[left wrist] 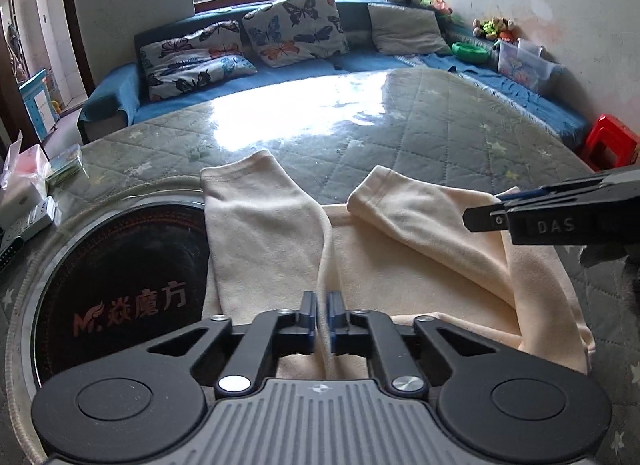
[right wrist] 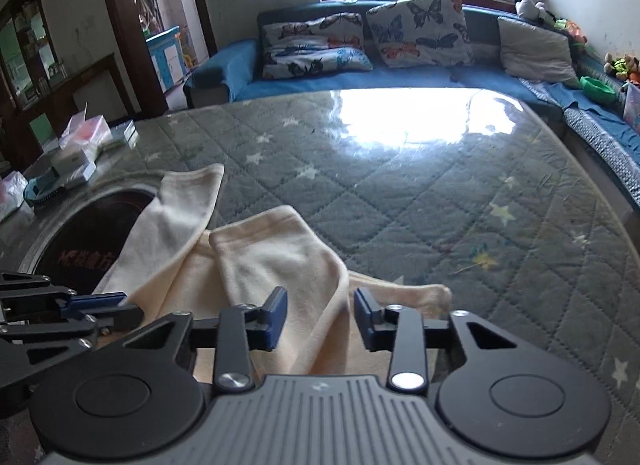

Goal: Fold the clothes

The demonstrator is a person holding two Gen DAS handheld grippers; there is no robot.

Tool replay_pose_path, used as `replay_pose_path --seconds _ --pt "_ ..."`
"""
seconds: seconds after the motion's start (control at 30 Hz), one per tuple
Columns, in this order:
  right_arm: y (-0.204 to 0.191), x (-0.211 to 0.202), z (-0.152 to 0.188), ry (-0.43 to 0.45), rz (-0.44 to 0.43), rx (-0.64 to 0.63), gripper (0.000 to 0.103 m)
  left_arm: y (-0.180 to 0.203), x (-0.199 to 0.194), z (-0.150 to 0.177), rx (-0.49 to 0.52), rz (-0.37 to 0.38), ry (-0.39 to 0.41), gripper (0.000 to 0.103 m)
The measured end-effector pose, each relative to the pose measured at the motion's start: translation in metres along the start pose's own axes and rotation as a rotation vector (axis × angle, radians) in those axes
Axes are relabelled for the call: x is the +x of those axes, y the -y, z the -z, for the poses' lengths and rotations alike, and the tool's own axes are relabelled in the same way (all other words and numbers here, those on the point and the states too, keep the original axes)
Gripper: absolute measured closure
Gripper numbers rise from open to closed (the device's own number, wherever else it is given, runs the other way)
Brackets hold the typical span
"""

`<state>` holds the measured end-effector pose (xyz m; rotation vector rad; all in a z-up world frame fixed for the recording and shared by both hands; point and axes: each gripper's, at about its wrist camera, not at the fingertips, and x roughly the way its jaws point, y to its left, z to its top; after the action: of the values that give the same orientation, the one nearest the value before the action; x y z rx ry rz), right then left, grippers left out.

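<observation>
On the table [left wrist: 400,137], left hand-held gripper [left wrist: 322,309] pinches garment [left wrist: 400,257] (cream).

- "DAS": white letters on the black body of my right gripper [left wrist: 480,221], seen from my left wrist camera.
- "M." logo followed by "焱魔方": orange print on the dark round cooktop [left wrist: 120,265] set into the table.

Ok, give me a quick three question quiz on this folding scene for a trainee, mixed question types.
1. True or false: the left gripper is shut on the garment.
2. The right gripper is: A open, B shut on cloth.
3. What round thing lies under the garment's left sleeve?

Key: 1 true. 2 A. 3 The cooktop set in the table.
</observation>
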<state>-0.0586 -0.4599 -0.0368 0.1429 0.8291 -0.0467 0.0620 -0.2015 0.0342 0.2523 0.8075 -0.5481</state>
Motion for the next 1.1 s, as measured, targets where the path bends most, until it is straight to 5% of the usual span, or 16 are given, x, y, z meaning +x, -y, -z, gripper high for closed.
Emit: replay_pose_path --seconds 0.1,0.2,0.67,0.97,1.1 --pt "0.002 -0.001 0.004 0.001 0.002 0.009 0.093 -0.006 -0.011 0.004 -0.022 -0.007 0.023 0.100" --pt "0.005 -0.010 0.008 0.022 0.011 0.016 0.097 -0.015 -0.027 0.008 -0.062 -0.014 0.048 0.100" --pt "0.032 -0.122 0.054 0.236 0.060 0.060 0.098 -0.062 -0.133 0.090 -0.244 -0.070 0.129 0.101" --pt "0.058 -0.180 0.105 0.271 0.136 0.130 0.098 -0.081 -0.177 0.157 -0.375 -0.018 0.038 0.101" --pt "0.070 -0.176 0.125 0.200 0.179 0.147 0.098 -0.085 -0.170 0.169 -0.384 -0.031 -0.017 0.101"
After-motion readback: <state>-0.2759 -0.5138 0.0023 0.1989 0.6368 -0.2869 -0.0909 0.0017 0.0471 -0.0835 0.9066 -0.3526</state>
